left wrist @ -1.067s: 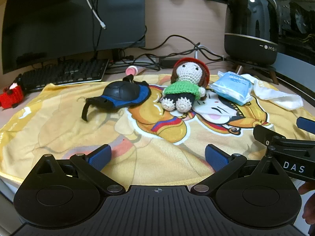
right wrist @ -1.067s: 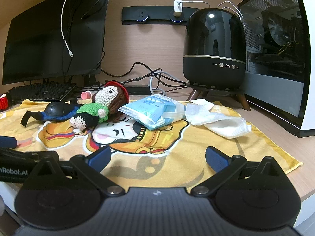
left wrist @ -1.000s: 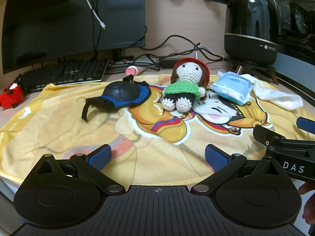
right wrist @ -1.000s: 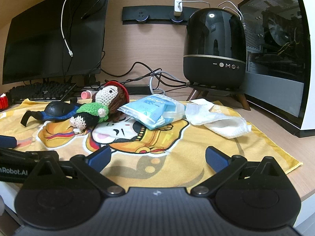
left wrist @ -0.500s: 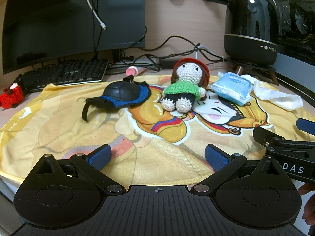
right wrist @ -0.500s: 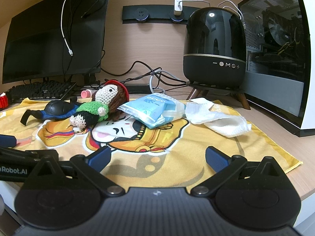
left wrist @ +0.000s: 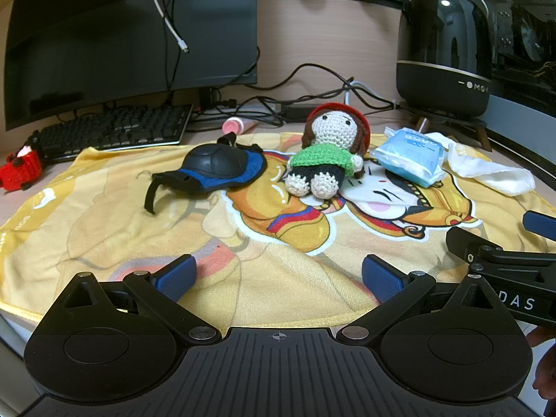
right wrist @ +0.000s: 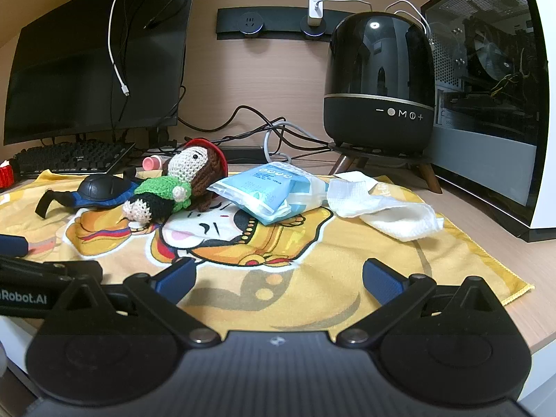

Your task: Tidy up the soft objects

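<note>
On a yellow printed towel (left wrist: 104, 226) (right wrist: 347, 260) lie a black-and-blue knee pad (left wrist: 219, 168) (right wrist: 97, 189), a crocheted doll (left wrist: 326, 153) (right wrist: 177, 184) in a green top and red hat, a pale blue tissue pack (left wrist: 410, 156) (right wrist: 267, 193) and a crumpled white cloth (left wrist: 486, 172) (right wrist: 389, 210). My left gripper (left wrist: 278, 276) is open over the towel's near edge, well short of the doll. My right gripper (right wrist: 278, 276) is open too, in front of the tissue pack. Both hold nothing.
A monitor (left wrist: 132, 31), keyboard (left wrist: 111, 132) and tangled cables (left wrist: 312, 104) stand behind the towel. A black round speaker (right wrist: 378, 87) on legs and a PC case (right wrist: 493, 97) fill the right. A red toy (left wrist: 19, 170) sits far left, a pink tube (left wrist: 236, 125) by the cables.
Both grippers have drifted very slightly; the objects on the towel have not moved.
</note>
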Tool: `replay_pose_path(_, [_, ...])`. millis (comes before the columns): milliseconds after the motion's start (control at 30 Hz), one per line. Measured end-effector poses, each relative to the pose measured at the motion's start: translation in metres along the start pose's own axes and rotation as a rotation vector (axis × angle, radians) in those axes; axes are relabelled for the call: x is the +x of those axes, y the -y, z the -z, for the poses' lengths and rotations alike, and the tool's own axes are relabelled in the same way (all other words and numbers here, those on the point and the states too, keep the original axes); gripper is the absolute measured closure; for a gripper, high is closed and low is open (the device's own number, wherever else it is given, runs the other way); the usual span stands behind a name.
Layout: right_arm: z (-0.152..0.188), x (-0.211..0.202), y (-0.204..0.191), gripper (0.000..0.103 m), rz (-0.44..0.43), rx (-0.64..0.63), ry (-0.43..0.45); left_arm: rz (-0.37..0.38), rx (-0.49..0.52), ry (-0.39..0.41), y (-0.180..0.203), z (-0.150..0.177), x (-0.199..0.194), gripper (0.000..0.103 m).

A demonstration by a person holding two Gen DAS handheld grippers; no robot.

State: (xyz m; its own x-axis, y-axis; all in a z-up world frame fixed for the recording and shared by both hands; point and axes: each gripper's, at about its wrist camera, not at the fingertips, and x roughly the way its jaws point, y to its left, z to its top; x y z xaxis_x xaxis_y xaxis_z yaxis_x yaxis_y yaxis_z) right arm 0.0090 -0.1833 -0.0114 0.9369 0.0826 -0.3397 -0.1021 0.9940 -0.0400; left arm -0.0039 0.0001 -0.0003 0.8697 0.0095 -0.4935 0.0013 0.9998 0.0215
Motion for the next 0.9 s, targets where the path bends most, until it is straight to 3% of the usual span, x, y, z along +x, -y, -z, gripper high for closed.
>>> replay_pose_path(900, [0.001,-0.0006,-0.0015,0.0,0.004,-0.012,-0.004,0.0,-0.005,0.006,0.0,0.0006,0.0022,0.0])
